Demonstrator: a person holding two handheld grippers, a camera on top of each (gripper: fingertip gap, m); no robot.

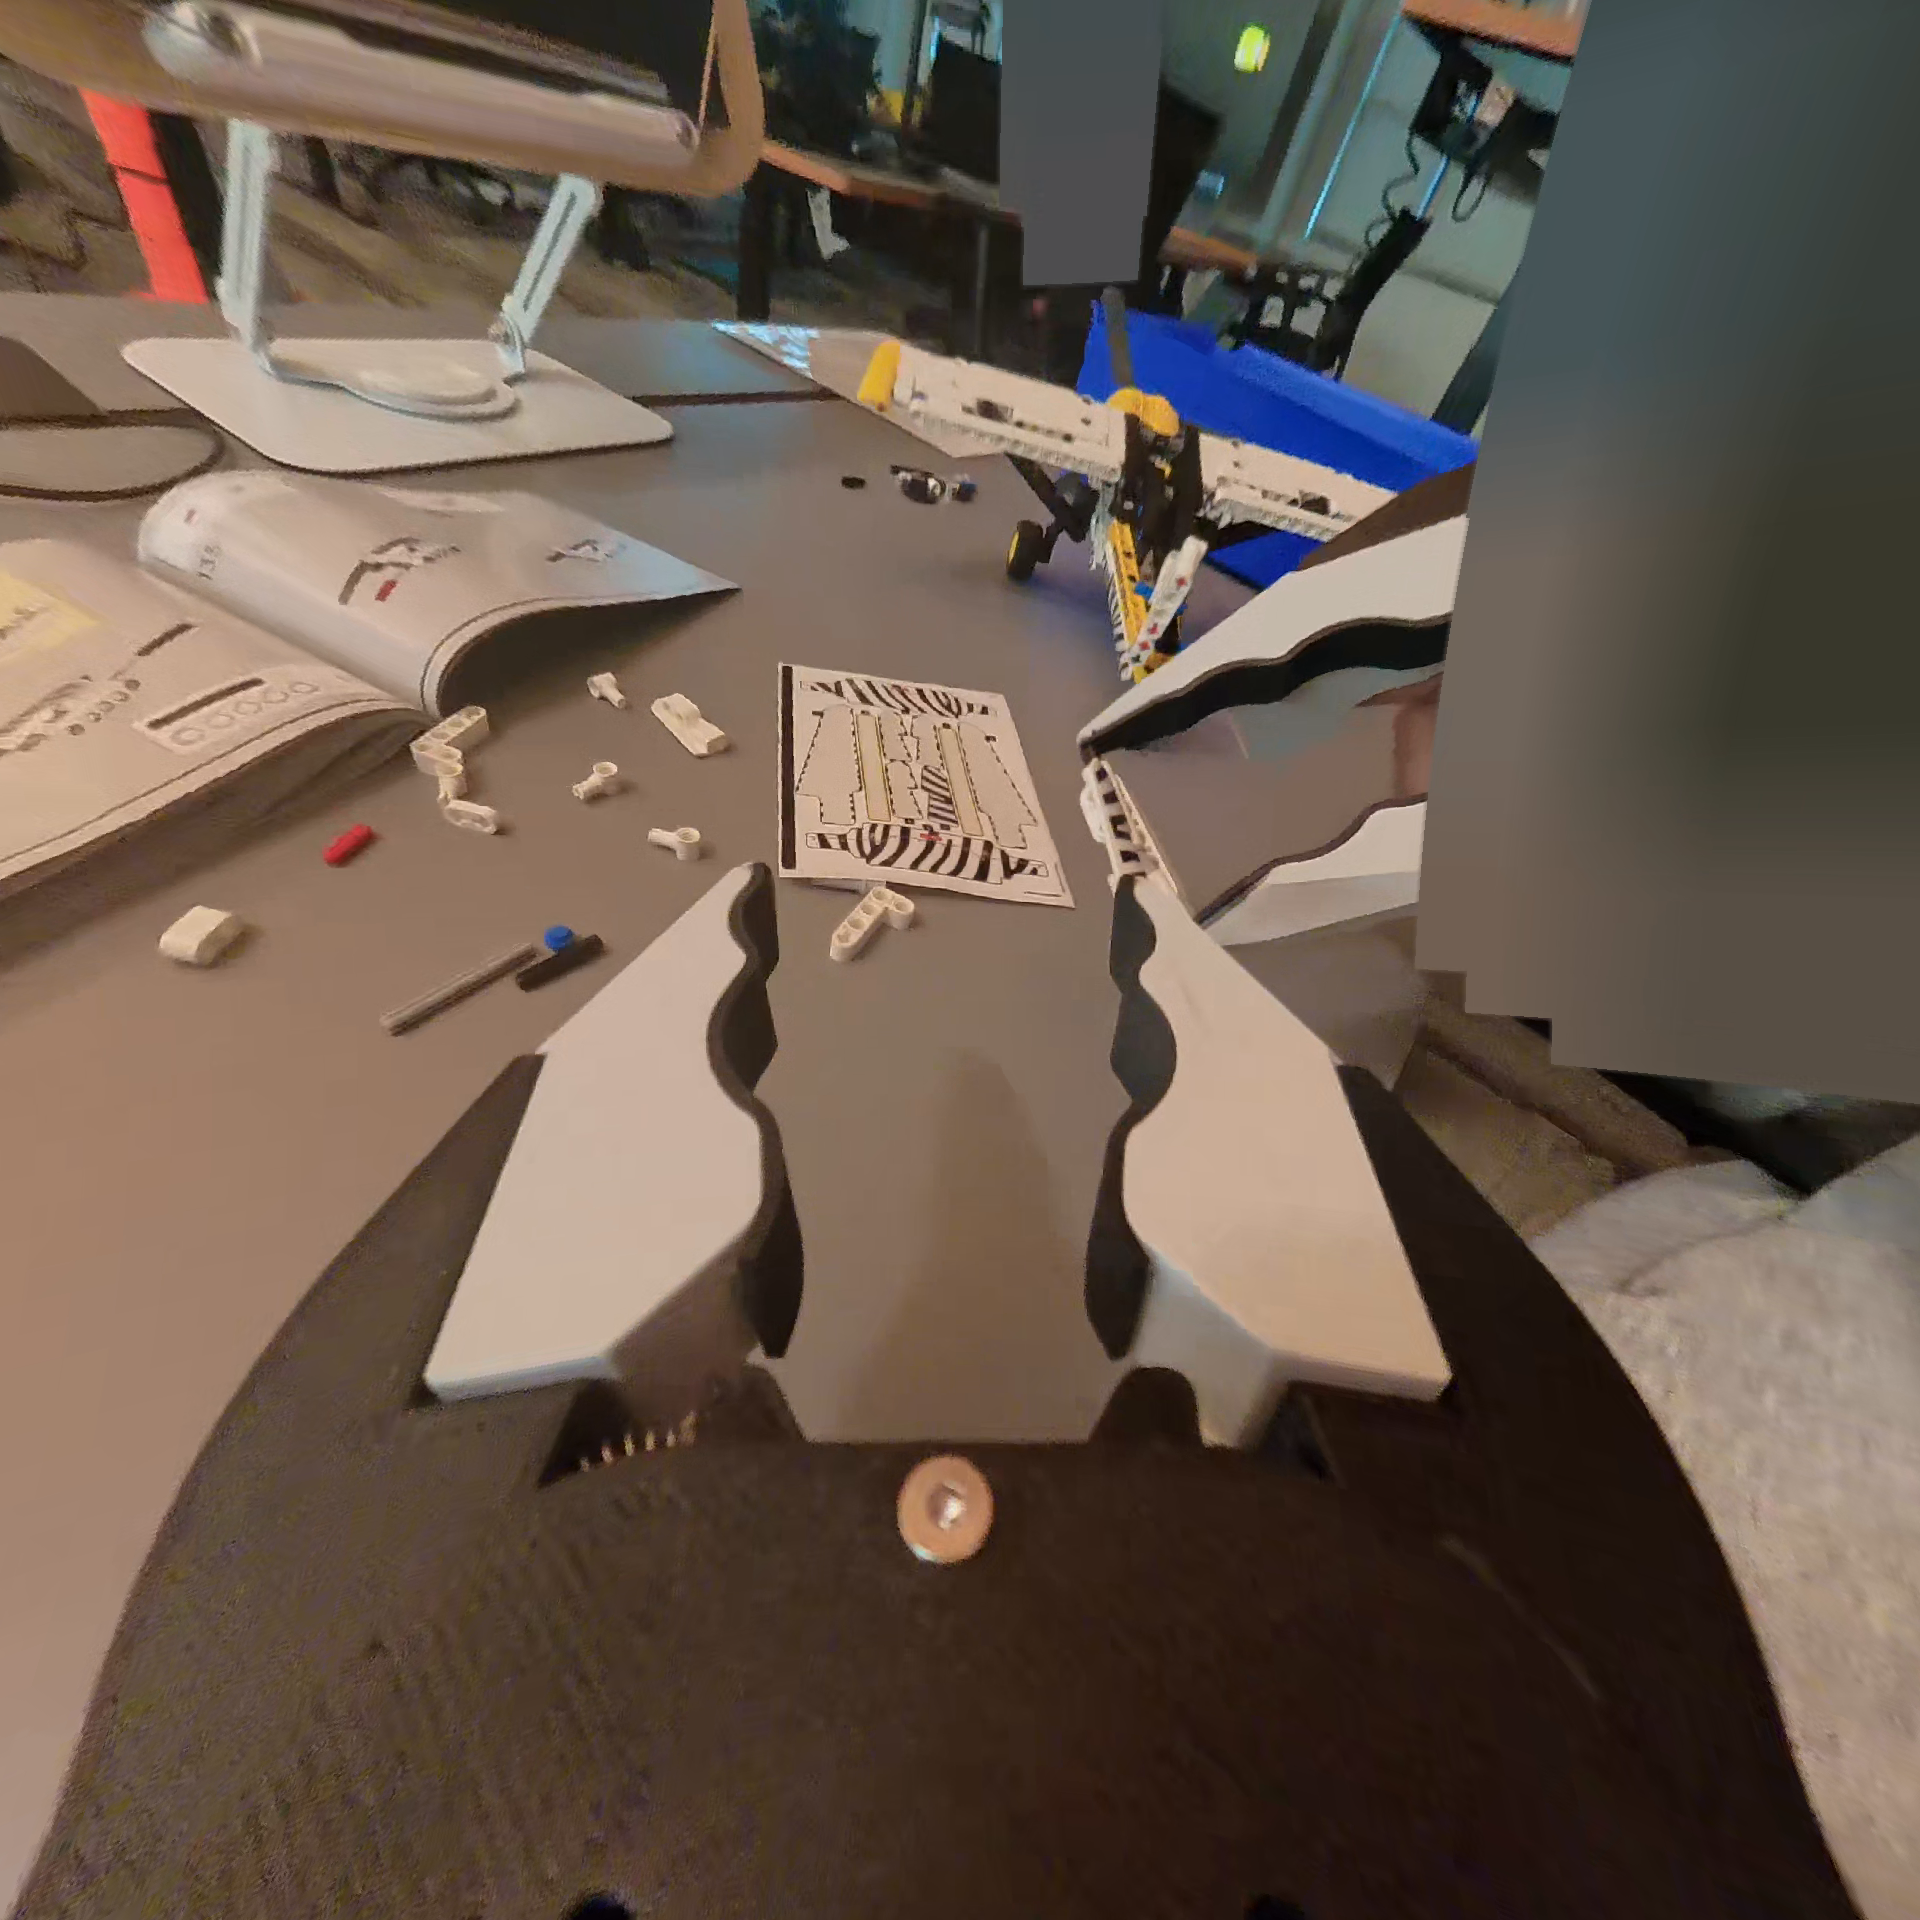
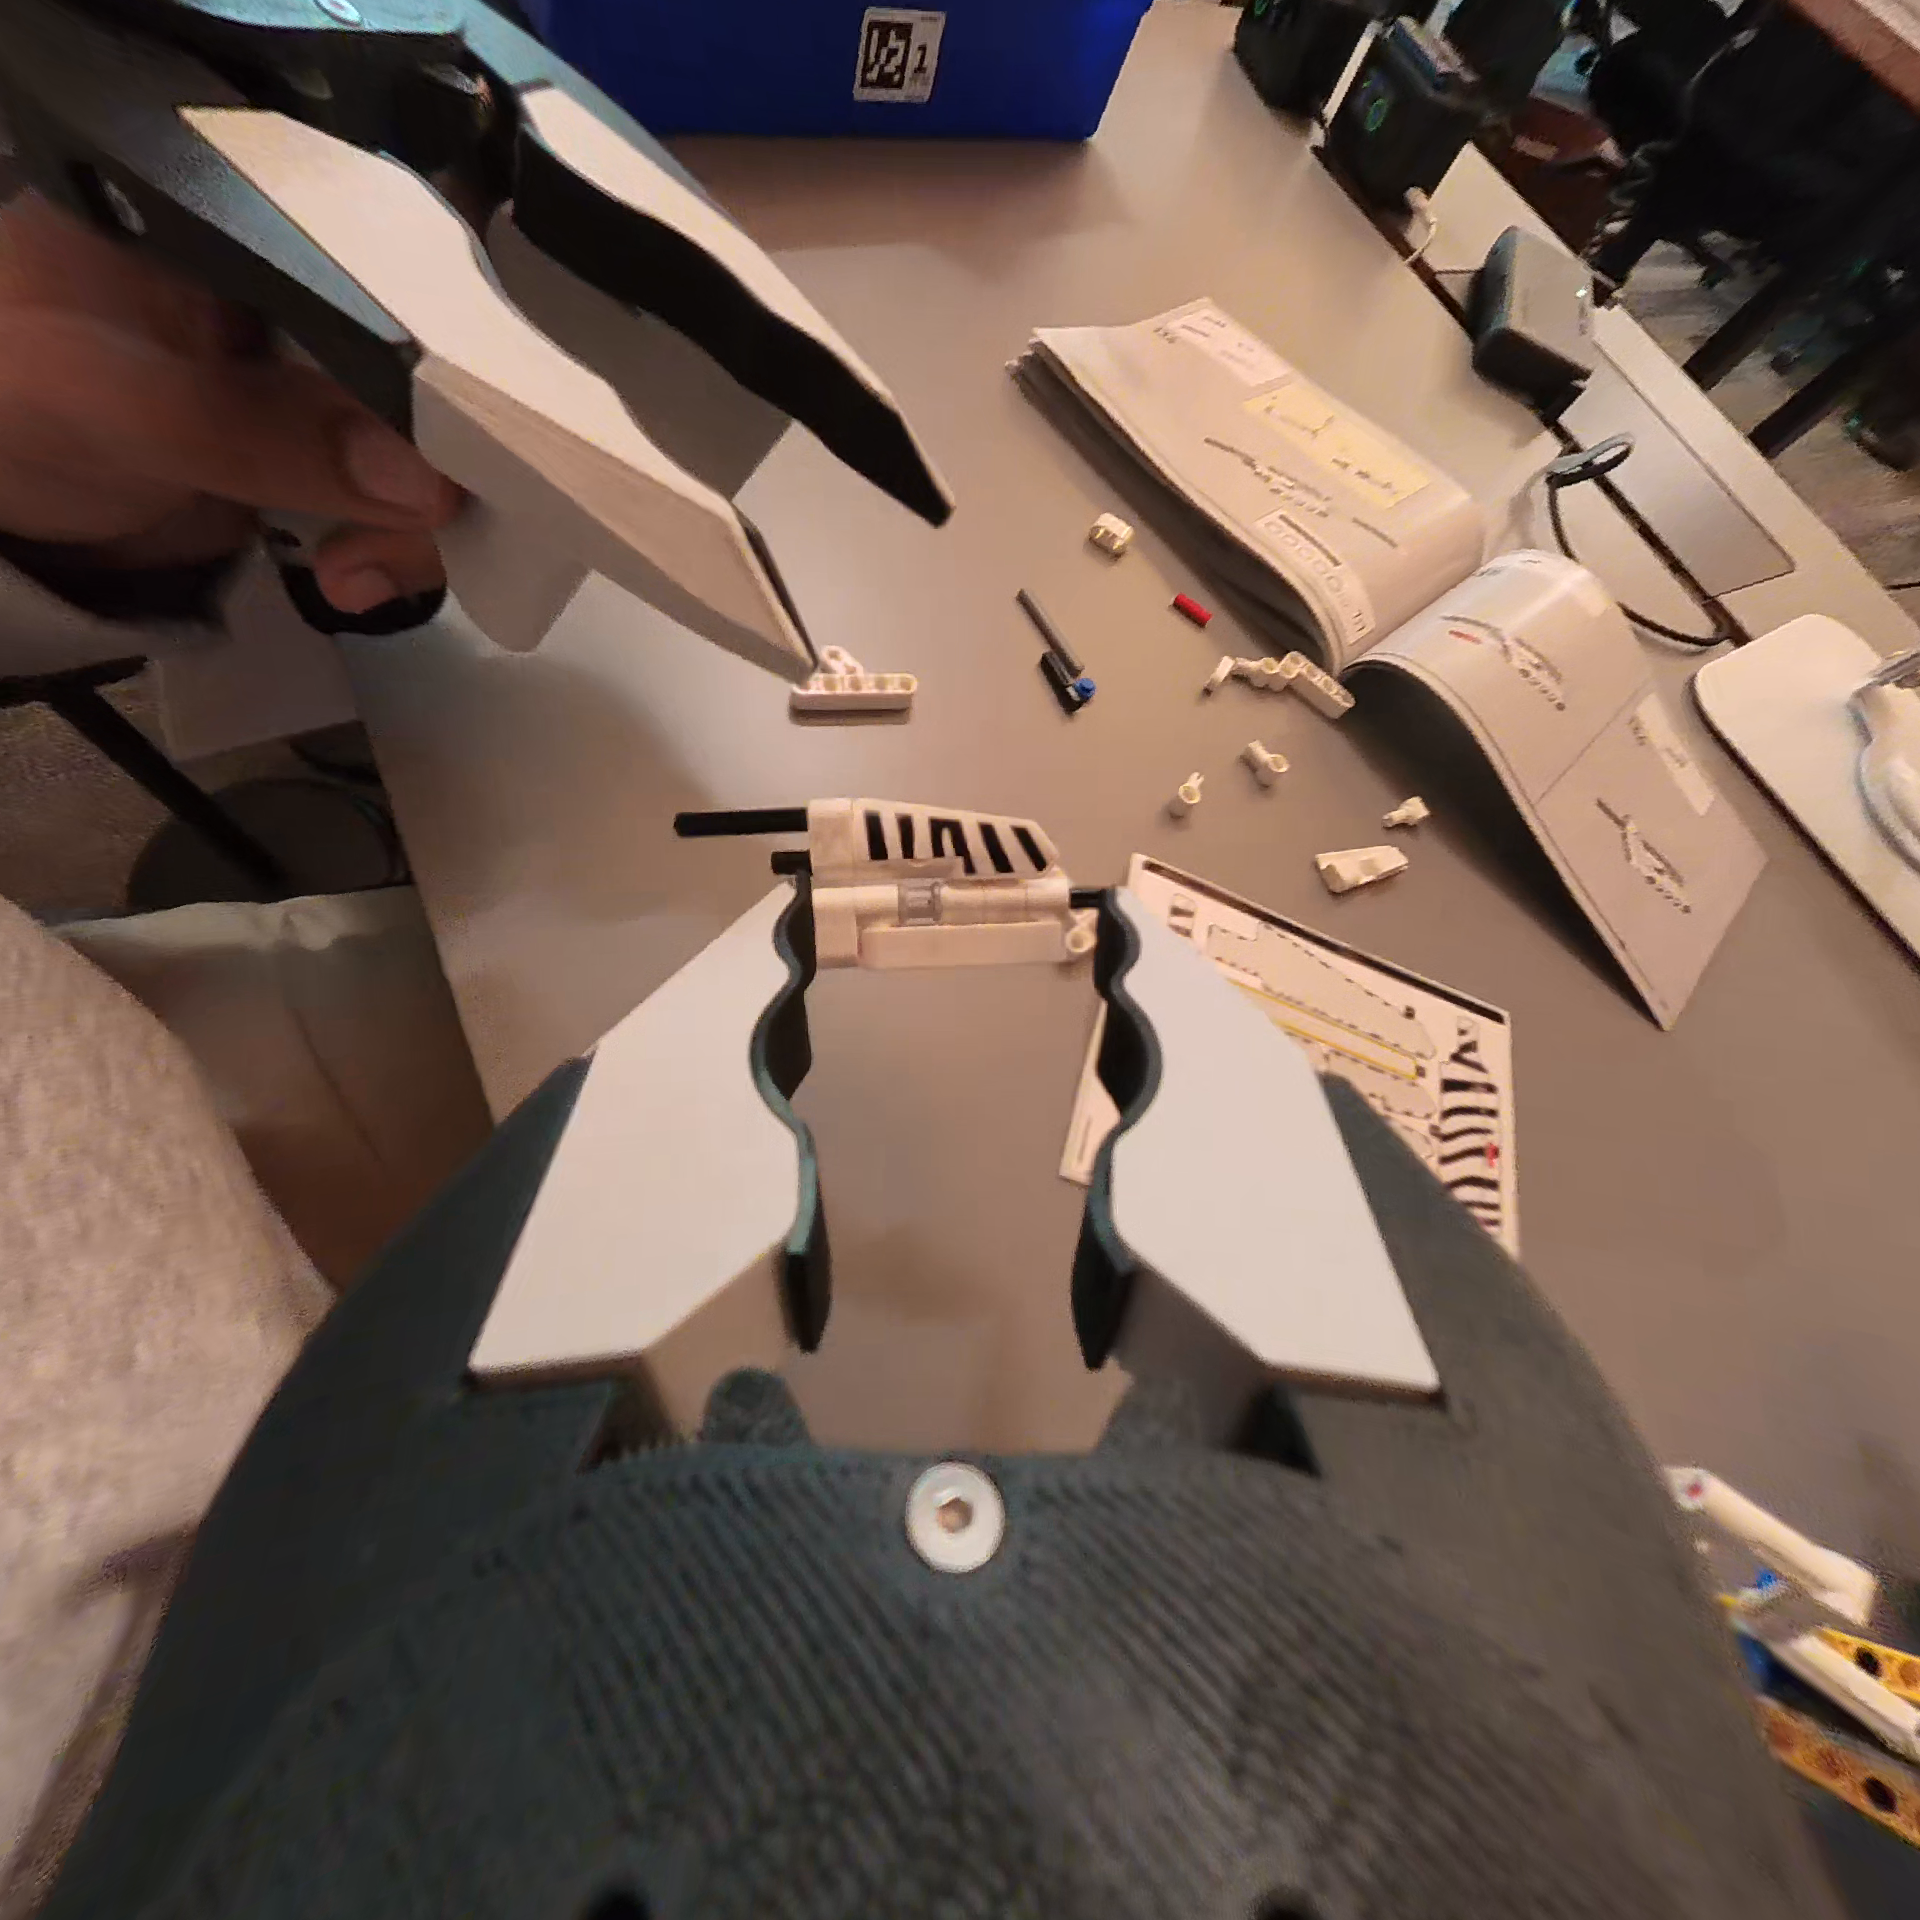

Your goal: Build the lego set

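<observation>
My right gripper [image 2: 951, 914] is shut on a white sub-assembly with black stripes [image 2: 935, 883] and holds it by its ends above the grey table [image 2: 935, 343]. It also shows at the right of the left wrist view [image 1: 1247, 727] with the sub-assembly [image 1: 1117, 831]. My left gripper [image 1: 940, 894] is open and low over the table. A white L-shaped beam [image 1: 871, 920] lies just ahead of its tips. In the right wrist view the left gripper [image 2: 868, 587] has one fingertip [image 2: 800, 660] at that beam [image 2: 852, 686]. The part-built yellow and white plane [image 1: 1122, 457] stands at the far side.
An open instruction booklet [image 1: 260, 644], a striped sticker sheet [image 1: 914, 790] and several loose white pieces [image 1: 686, 722] lie on the table. So do a black axle [image 2: 1039, 623], a red pin [image 2: 1192, 610] and a blue pin [image 2: 1084, 688]. A blue bin [image 1: 1299, 416] and a monitor stand [image 1: 416, 405] stand behind. The left tips stand about 10 centimeters off the blue pin [image 2: 1084, 688]. The left camera catches it too, in the left wrist view [image 1: 555, 933].
</observation>
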